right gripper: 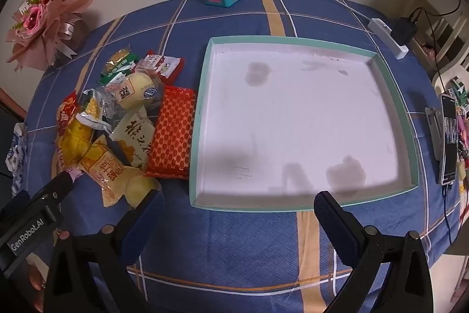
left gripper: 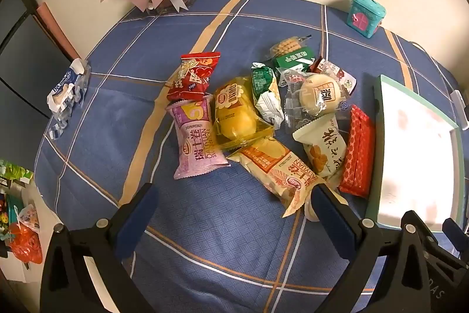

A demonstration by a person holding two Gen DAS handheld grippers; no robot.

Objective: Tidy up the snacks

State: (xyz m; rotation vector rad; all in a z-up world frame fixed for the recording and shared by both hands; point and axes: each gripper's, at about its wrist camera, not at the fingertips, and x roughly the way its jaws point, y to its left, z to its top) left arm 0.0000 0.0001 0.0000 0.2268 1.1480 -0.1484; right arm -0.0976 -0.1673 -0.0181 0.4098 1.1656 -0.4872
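Left gripper (left gripper: pixel 234 213) and right gripper (right gripper: pixel 239 213): jaws wide apart, empty. Heap of wrapped snacks (left gripper: pixel 258 113) on blue checked worktop (left gripper: pixel 219 225), at nine o'clock beside empty white tray with teal rim (right gripper: pixel 293 119).

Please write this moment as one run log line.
left gripper: open, empty | right gripper: open, empty | snacks: piled beside tray | tray: empty
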